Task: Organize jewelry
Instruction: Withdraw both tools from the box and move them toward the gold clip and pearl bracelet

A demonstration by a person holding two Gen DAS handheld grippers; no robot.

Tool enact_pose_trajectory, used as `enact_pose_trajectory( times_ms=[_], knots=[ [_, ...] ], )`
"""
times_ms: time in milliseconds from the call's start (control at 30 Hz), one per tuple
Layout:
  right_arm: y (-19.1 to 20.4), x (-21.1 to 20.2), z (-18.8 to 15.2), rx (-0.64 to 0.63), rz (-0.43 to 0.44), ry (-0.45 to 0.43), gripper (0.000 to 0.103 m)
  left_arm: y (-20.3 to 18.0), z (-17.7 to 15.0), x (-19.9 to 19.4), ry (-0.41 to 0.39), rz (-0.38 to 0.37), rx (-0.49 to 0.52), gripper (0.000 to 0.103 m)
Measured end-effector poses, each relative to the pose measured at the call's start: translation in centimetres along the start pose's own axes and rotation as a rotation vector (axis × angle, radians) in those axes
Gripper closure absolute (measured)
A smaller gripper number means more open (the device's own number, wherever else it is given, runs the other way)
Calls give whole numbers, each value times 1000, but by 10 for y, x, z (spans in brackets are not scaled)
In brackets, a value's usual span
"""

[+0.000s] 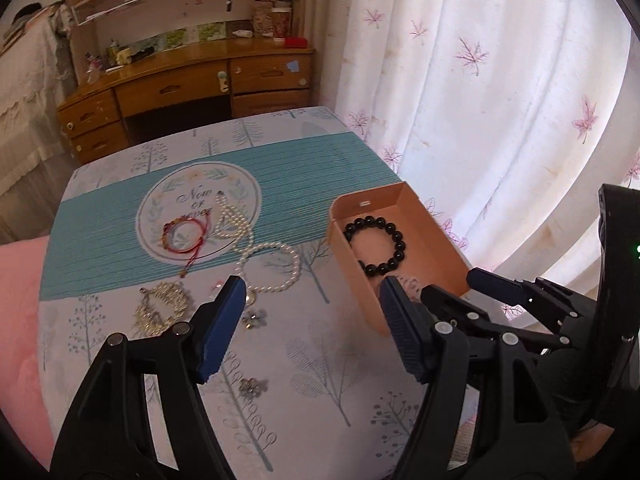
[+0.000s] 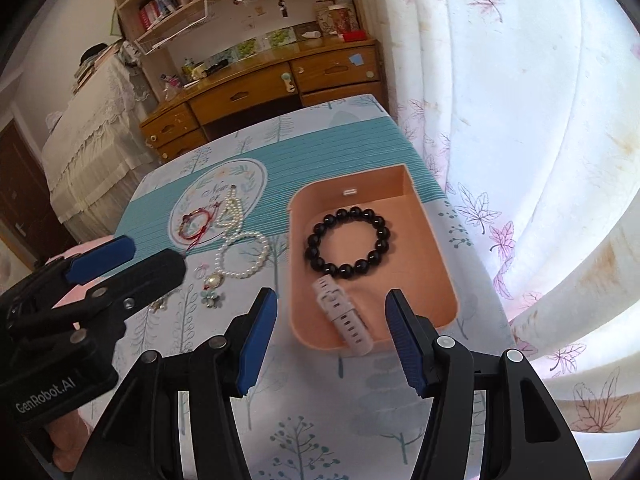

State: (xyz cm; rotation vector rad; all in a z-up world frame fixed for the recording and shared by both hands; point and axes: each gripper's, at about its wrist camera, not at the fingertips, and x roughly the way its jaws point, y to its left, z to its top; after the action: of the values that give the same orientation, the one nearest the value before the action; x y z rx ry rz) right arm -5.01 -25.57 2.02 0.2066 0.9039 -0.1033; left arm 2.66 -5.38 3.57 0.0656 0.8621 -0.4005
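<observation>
Peach box holds black bead bracelet and white strap, maybe watch band. My right gripper wide open above strap. My left gripper open too, over pearl necklace on cloth.

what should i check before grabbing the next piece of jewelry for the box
1. Left gripper open and holding nothing: ok.
2. Right gripper open and holding nothing: ok.
3. Orange box has bare floor left beside the black bead bracelet and white strap: ok.
4. Pearl necklace lies free on the cloth, apart from the box: ok, though its upper loops lie right beside the red string bracelet; whether they are tangled: cannot tell.
5. Gold chain near the left finger, not covered: ok.
6. Small flower pieces counted and separate: cannot tell, too small.
</observation>
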Motion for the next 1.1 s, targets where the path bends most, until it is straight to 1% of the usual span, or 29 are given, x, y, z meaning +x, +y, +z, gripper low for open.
enact_pose_trajectory(
  times_ms=[100, 167, 300, 400, 567, 733, 867, 967, 1100],
  knots=[
    [21, -3, -5, -48, 5, -4, 46, 23, -16, -13, -9, 34, -49, 36],
    [36, -5, -10, -87, 4, -8, 46, 41, -29, -22, -13, 86, -78, 36],
    [66, -3, -14, -149, 16, -3, 46, 72, -50, -30, -2, 159, -121, 36],
    [87, 0, -16, -194, 33, -3, 46, 89, -59, -30, 4, 204, -145, 36],
    [115, 10, -20, -262, 47, 7, 46, 116, -67, -25, 19, 239, -190, 36],
    [132, 27, -17, -291, 61, 40, 46, 135, -67, -13, 39, 250, -213, 36],
    [136, 45, -7, -275, 81, 80, 46, 153, -63, 5, 66, 255, -221, 36],
    [138, 59, 4, -266, 93, 108, 46, 169, -59, 21, 92, 248, -238, 36],
    [142, 82, 21, -252, 113, 149, 46, 194, -54, 45, 139, 210, -302, 36]
  ],
)
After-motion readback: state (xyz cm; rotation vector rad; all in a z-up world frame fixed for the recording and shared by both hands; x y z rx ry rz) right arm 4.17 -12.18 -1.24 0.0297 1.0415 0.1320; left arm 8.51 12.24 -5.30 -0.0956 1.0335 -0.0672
